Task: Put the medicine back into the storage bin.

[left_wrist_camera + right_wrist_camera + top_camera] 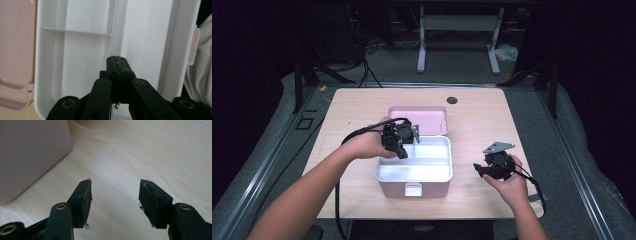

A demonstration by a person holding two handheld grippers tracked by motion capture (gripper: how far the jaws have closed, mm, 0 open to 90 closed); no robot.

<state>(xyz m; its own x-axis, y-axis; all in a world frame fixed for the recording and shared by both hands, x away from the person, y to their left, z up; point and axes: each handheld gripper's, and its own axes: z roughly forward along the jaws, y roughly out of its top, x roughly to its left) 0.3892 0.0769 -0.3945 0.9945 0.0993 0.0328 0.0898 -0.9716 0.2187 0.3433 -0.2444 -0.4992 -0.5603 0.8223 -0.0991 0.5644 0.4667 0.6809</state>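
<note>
standing on a pale wooden table (362, 107), an open pink box (414, 172)

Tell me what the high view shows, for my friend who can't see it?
A person's left gripper, jaws shut and holding nothing, hovers over an open pink box with a white divided inside, on a wooden table. The right gripper waits open beside the box, and the pink lid lies open behind it.

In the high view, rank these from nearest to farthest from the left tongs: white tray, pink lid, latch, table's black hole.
1. White tray, directly beneath the left tongs.
2. Pink lid, just behind.
3. Latch, on the box front.
4. Black hole, far edge.
</note>
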